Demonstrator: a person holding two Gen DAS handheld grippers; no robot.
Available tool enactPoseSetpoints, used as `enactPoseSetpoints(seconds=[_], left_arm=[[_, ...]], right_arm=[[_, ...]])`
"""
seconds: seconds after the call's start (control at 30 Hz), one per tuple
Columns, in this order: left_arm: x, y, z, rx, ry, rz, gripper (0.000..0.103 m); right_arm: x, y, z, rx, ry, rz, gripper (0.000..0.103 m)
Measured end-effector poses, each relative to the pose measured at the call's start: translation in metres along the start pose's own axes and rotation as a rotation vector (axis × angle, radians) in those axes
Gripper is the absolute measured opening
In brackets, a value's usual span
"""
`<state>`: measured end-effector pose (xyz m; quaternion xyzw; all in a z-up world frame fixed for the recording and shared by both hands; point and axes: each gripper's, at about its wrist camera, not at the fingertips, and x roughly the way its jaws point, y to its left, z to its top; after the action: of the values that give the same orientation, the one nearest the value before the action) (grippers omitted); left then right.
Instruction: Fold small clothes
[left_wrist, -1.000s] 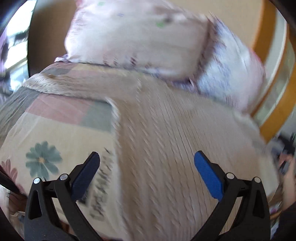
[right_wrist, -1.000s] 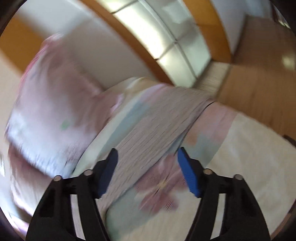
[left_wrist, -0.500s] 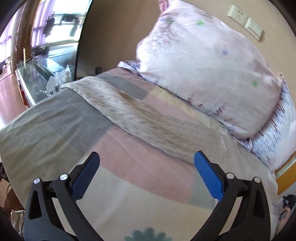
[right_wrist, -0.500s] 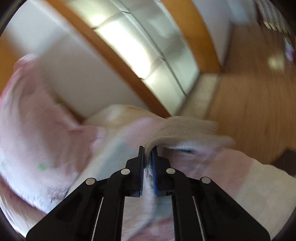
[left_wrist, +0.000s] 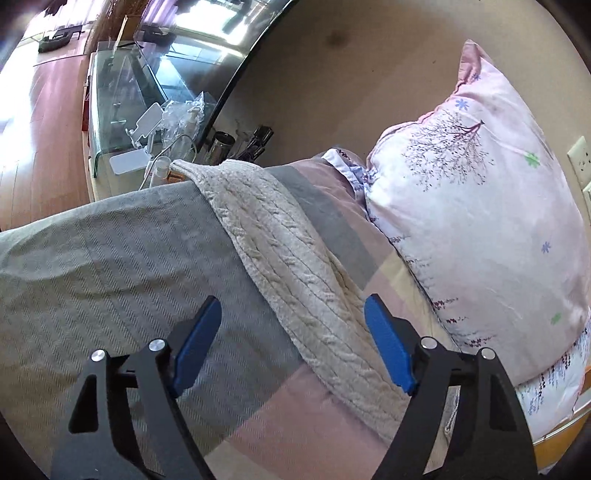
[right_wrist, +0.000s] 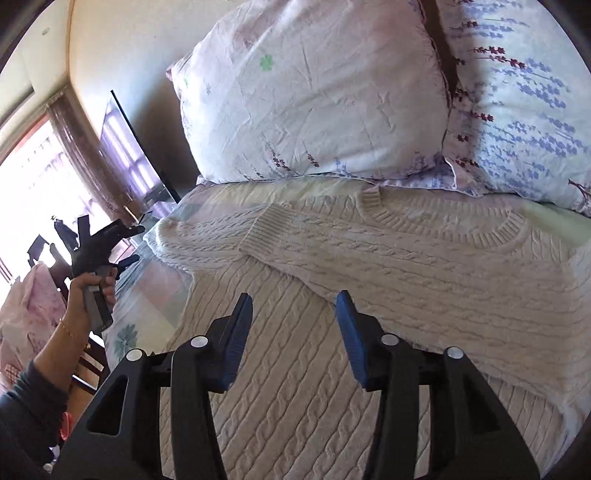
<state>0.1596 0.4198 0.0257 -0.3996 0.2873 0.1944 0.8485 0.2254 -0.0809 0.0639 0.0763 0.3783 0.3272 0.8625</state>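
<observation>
Cream cable-knit sweater (right_wrist: 406, 258) lies flat on bed with pastel patchwork cover (left_wrist: 110, 266), neckline near pillows, one sleeve folded across chest
Pink floral pillow (right_wrist: 314, 92) and white pillow with lavender print (right_wrist: 524, 110) lean behind sweater, touching it
Right tongs (right_wrist: 293, 332) released, blue pads apart, hover over sweater body, grasp nothing
Left tongs (left_wrist: 293, 343) also released, held above bed edge, strip of sweater (left_wrist: 288, 258) between pads but not gripped
Glass cabinet (left_wrist: 125, 96) beside bed

sweater (right_wrist: 369, 266) on bed (left_wrist: 110, 266) | pillows (right_wrist: 314, 92) behind sweater
</observation>
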Motion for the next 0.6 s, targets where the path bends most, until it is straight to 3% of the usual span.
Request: enactPoseSetpoints(seconds=[0.1,0.3,0.43,0.47,0.53,0.6], left_arm=[[0.014,0.013,0.014,-0.076,0.006,-0.018,0.07],[0.032,0.039,0.042,-0.253,0.006,-0.076,0.049],[0.048,0.045,0.05,-0.306,0.043,-0.104,0.009],[0.048,0.042,0.05,-0.3,0.043,-0.097,0.008],[0.039,0.012,0.051,-0.191,0.012,-0.083,0.008],[0.021,-0.05,0.043,0.023,-0.013,-0.128,0.007]], right_arm=[[-0.029,-0.032,0.0,0.063,-0.089,-0.106,0.077],[-0.089,-0.102,-0.015,0.211,-0.154,-0.26,0.081],[-0.103,-0.131,-0.034,0.301,-0.167,-0.286,0.081],[-0.105,-0.135,-0.038,0.312,-0.168,-0.286,0.081],[-0.11,-0.141,-0.043,0.322,-0.172,-0.293,0.081],[-0.116,-0.142,-0.048,0.316,-0.183,-0.308,0.081]])
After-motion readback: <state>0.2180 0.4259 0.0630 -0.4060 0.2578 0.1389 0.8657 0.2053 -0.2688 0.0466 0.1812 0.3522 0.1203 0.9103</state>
